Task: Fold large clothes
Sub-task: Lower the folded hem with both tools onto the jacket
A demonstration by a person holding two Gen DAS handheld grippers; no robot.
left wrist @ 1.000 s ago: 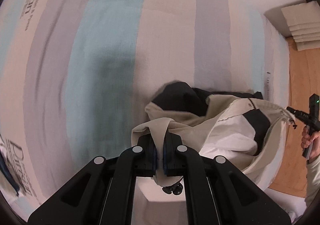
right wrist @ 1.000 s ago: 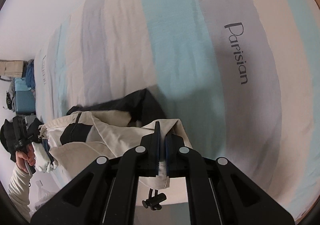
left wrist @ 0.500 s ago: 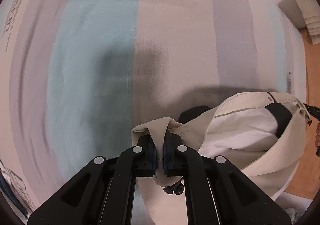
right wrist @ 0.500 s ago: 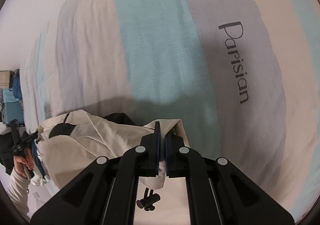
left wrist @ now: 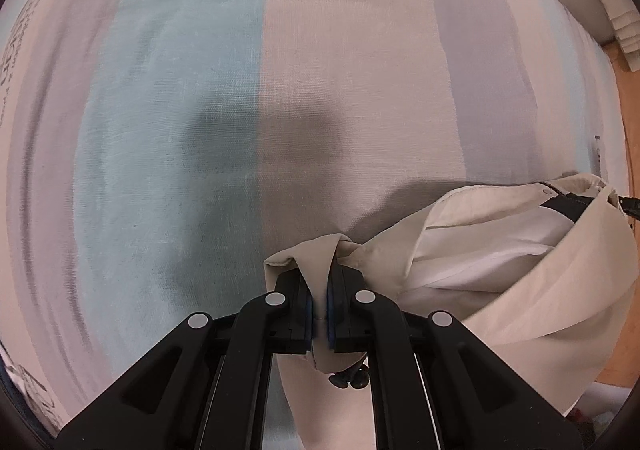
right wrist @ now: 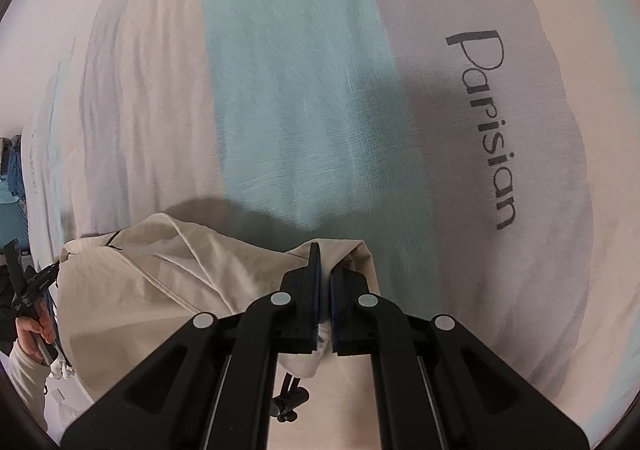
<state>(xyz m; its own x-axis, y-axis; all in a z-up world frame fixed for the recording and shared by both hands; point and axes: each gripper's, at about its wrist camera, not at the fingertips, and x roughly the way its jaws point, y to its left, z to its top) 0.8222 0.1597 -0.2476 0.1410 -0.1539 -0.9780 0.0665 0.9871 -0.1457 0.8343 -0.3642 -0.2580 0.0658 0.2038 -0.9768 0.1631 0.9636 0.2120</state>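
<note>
A cream jacket (left wrist: 512, 274) with a white lining and black patches hangs low over a striped bedsheet (left wrist: 200, 110). My left gripper (left wrist: 319, 282) is shut on a cream fold at one edge of it, pointing steeply down. In the right wrist view the same jacket (right wrist: 160, 282) spreads to the left, and my right gripper (right wrist: 325, 274) is shut on another cream fold. The other gripper (right wrist: 24, 282) shows at the far left with a hand (right wrist: 34, 330) on its handle. A black drawcord toggle (right wrist: 290, 400) dangles under the right gripper.
The sheet (right wrist: 300, 90) has blue, grey and cream stripes and the printed word "Parisian" (right wrist: 484, 130). A stack of folded cream cloth (left wrist: 620, 22) lies at the upper right, beside a wooden floor (left wrist: 632, 98). Blue items (right wrist: 10, 186) stand at the far left edge.
Both grippers have sunk toward the sheet with the jacket. The jacket's black part has gone out of sight and its body lies closer to the sheet.
</note>
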